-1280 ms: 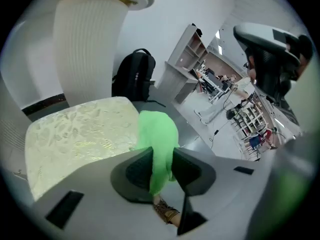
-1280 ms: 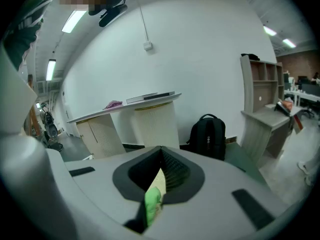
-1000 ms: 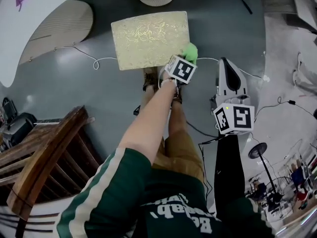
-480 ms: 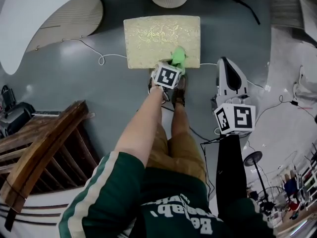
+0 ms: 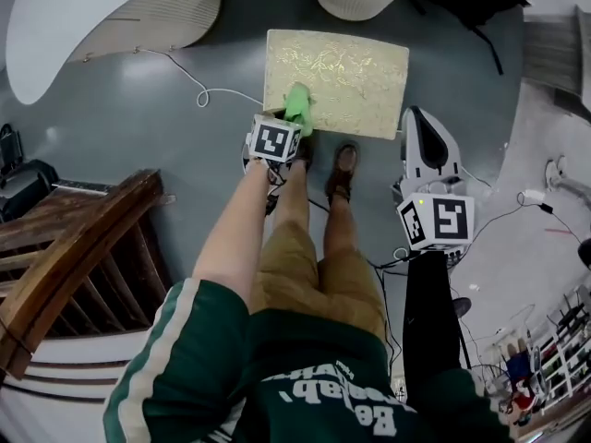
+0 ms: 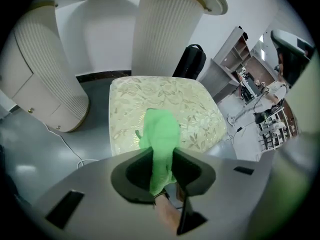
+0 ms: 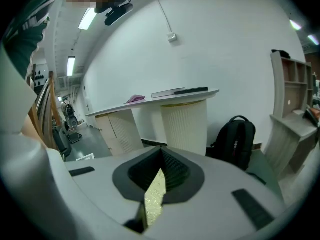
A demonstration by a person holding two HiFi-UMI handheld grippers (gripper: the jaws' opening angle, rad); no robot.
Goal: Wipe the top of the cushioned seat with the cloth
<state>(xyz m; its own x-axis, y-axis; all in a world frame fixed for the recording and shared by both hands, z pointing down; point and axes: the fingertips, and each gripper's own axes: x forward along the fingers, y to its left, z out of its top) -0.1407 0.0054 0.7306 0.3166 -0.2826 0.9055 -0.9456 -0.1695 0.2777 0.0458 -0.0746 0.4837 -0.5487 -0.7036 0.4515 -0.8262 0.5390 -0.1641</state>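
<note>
The right hand-held gripper (image 7: 160, 159) has its dark ribbed jaws closed at the tips with nothing between them. Through a thin slit lower down, a strip of the pale gold patterned seat (image 7: 154, 198) shows. Beyond stands a curved white bench (image 7: 107, 109) on a ribbed pedestal (image 7: 184, 126), carrying a small purple item (image 7: 135, 98) and a flat dark slab (image 7: 191, 90). A black backpack (image 7: 235, 141) leans by the wall just right of the pedestal, with a shelf unit (image 7: 292, 109) further right.
</note>
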